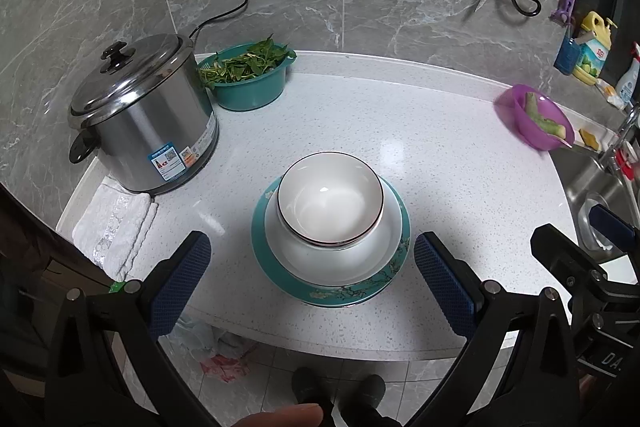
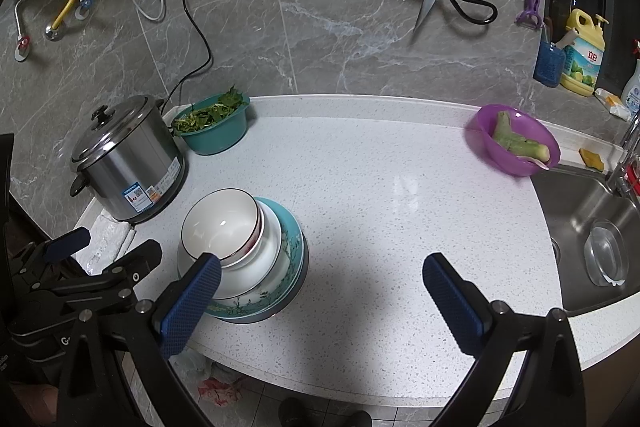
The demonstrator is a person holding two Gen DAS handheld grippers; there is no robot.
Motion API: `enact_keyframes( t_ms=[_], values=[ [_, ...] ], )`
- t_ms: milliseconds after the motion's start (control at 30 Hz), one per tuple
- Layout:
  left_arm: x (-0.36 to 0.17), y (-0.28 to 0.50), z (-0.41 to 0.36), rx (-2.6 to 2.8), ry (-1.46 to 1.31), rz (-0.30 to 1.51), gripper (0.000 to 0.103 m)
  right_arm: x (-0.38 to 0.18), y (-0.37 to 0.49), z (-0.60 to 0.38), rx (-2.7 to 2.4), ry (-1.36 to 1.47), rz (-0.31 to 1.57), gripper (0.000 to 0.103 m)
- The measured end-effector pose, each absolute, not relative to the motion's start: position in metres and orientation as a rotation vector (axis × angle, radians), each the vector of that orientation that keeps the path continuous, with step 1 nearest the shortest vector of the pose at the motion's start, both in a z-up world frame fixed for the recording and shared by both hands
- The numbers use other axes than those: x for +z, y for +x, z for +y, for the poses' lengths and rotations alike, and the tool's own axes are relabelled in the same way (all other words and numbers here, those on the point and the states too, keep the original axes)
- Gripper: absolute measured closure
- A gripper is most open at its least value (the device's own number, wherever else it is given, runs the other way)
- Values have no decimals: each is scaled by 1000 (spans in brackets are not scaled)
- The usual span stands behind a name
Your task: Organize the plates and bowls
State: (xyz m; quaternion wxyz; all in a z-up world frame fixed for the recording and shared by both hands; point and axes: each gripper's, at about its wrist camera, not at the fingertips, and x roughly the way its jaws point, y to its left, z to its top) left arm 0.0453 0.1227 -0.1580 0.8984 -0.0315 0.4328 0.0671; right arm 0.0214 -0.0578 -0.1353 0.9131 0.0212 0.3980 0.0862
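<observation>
A white bowl with a dark rim [image 1: 330, 199] sits in a larger white bowl [image 1: 340, 251], which rests on a teal flowered plate [image 1: 352, 293] near the front edge of the white counter [image 1: 440, 163]. The stack also shows in the right wrist view, with the top bowl [image 2: 220, 225] above the teal plate [image 2: 294, 239]. My left gripper [image 1: 312, 279] is open and empty, its fingers either side of the stack and short of it. My right gripper [image 2: 322, 303] is open and empty, to the right of the stack.
A steel rice cooker [image 1: 144, 115] and a teal basin of greens [image 1: 250, 75] stand at the back left. A purple bowl with vegetable pieces [image 2: 514, 139] sits by the sink [image 2: 592, 227]. A white cloth [image 1: 116, 227] lies at the left edge.
</observation>
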Motion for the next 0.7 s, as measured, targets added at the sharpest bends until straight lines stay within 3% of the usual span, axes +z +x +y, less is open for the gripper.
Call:
enact_keyframes(
  t_ms=[700],
  values=[
    [-161, 49, 123, 142, -79, 888, 0, -140, 28, -62, 202, 33, 833, 0]
  ],
)
